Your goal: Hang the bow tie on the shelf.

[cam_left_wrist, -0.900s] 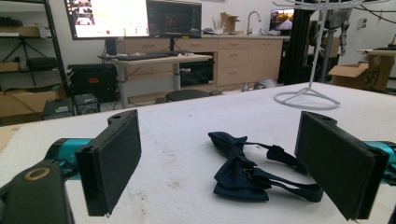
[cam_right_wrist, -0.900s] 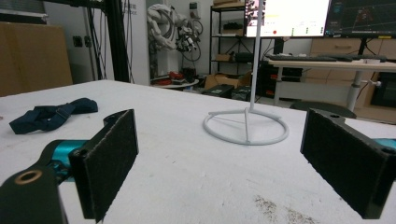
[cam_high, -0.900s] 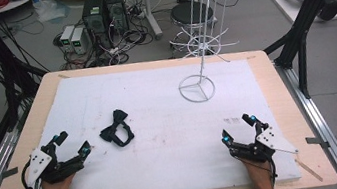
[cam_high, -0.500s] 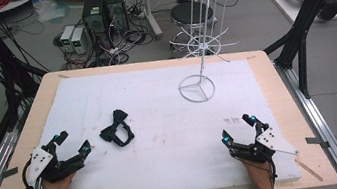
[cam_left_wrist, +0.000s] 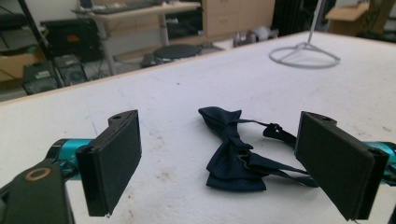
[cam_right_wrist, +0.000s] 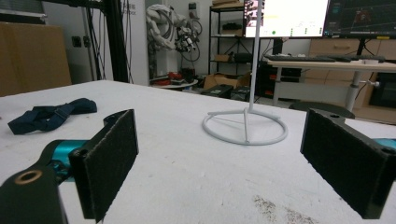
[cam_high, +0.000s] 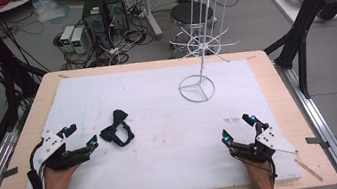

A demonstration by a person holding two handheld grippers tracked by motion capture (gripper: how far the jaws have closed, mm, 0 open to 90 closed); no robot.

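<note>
— Where does the dark navy fabric bow tie point(cam_high: 116, 129) lie?

— On the white foam-covered table point(cam_high: 163, 140), just beside the left gripper point(cam_high: 80, 137), whose jaws stand wide apart with the tie ahead of them, untouched.

— And the right gripper point(cam_high: 237, 128)?

— It rests near the table's front edge, jaws equally wide and empty, facing the white wire display stand point(cam_high: 197, 88) with its ring base.
</note>
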